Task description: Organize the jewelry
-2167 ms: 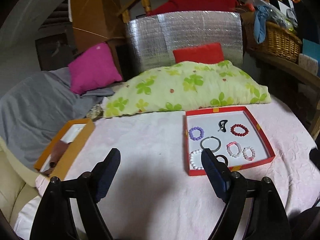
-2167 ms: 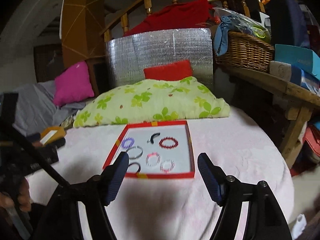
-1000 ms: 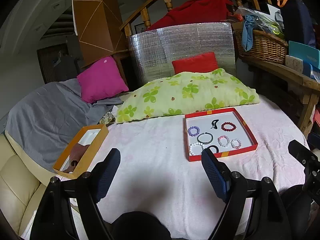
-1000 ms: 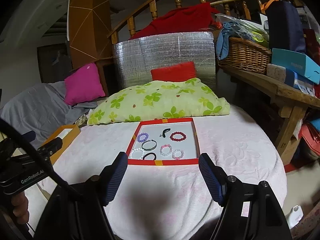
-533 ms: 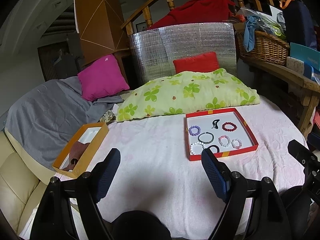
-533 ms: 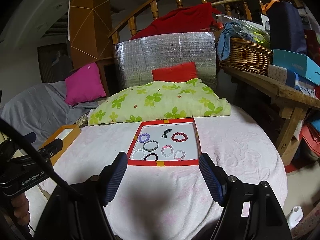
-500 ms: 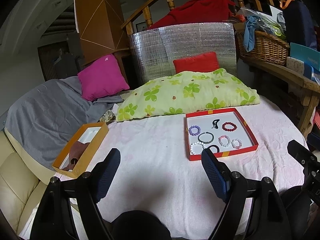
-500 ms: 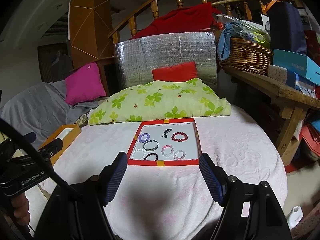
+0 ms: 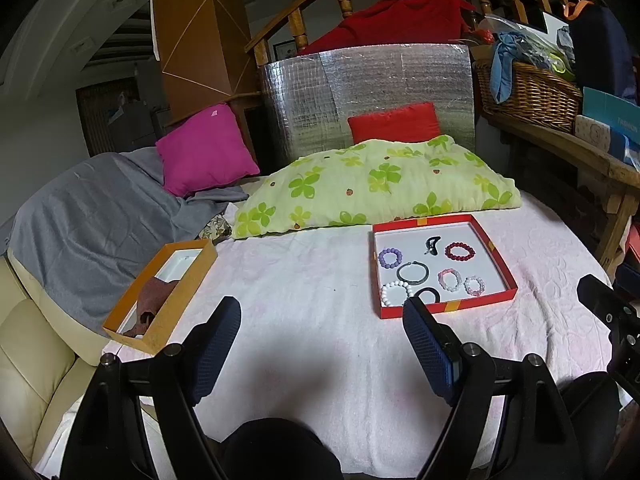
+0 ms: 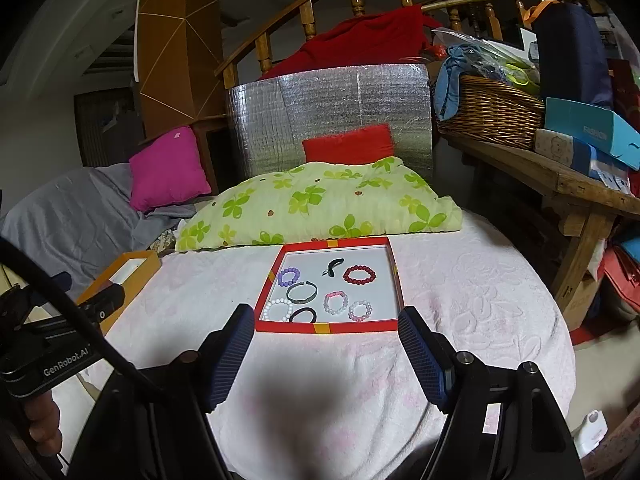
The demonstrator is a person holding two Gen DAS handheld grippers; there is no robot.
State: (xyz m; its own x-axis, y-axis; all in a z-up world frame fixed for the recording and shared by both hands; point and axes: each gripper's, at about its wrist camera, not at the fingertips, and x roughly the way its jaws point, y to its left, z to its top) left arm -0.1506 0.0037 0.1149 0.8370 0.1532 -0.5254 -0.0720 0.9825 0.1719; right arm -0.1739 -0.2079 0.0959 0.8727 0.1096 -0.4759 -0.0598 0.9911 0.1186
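A red tray [image 9: 496, 254] [image 10: 394, 272] lies on the pink tablecloth and holds several bracelets: purple [image 9: 390, 257] [image 10: 289, 275], dark red [image 9: 460, 251] [image 10: 359, 274], a grey bangle [image 9: 413, 272] [image 10: 302, 292], white [image 9: 396, 293] [image 10: 279, 309], pink ones and a black hair clip [image 9: 432, 245] [image 10: 334, 266]. An orange box [image 9: 192, 280] [image 10: 154, 263] sits at the left with a brown cloth in it. My left gripper [image 9: 322, 344] is open and empty, short of both boxes. My right gripper [image 10: 326, 350] is open and empty, just before the red tray.
A green floral pillow [image 9: 376, 184] [image 10: 320, 208] lies behind the tray, with red and pink cushions, a grey blanket [image 9: 88, 216] and a silver foil panel [image 9: 368, 96] beyond. A wooden bench [image 10: 560, 176] with a wicker basket [image 10: 488, 116] stands at the right. A cream seat [image 9: 28, 360] borders the left.
Both grippers pulled back and up from the boxes earlier, so the tray looks smaller; over the last half second nothing has visibly moved. Both stay open.
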